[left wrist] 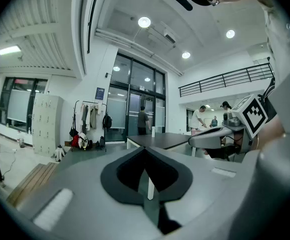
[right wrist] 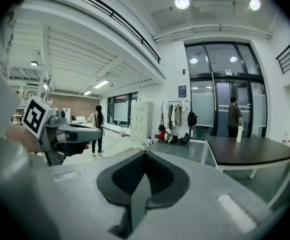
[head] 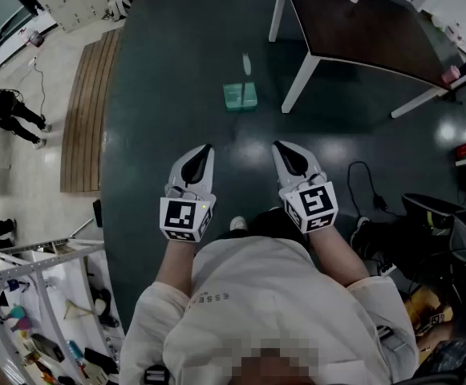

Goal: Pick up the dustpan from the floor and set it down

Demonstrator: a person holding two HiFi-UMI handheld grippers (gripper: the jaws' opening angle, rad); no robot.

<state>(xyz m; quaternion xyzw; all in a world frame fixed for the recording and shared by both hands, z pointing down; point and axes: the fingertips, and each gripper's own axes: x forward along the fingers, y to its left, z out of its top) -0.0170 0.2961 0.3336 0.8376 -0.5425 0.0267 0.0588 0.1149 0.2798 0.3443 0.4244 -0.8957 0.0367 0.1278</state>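
Two claws: the left claw [head: 206, 148] and the right claw [head: 280, 146] are held side by side in front of us, pointing out over the floor [head: 168, 79]. Each one's own view shows its jaws closed tip to tip with nothing between them.
Dustpan: we take the small green thing [head: 240, 96] on the floor to be the dustpan. It lies well ahead of both claws, about midway between their lines, with a pale thin handle [head: 246, 64] rising on its far side. Neither gripper view shows it.
Stage: as we judge it, nothing has been picked up and the approach has not begun.
Risk, shut jaws: if we arrive with the jaws closed, we would push the dustpan along the floor instead of taking it. They need to part first.
Risk, aim: both claws point nearly level, so their cameras look across the room. Coming down on the handle by the head view alone could put the jaws beside it.
Risk, handle: it looks thin and faint in this light. A pinch near its tip may let the pan swing or slip out.
Risk, table leg: the white leg [head: 299, 85] of the table [head: 377, 30] stands just right of the dustpan. A wide reach with the right claw could knock it.
Risk, cable: a black cable [head: 365, 184] loops on the floor near right, and we could catch a foot on it when stepping forward.
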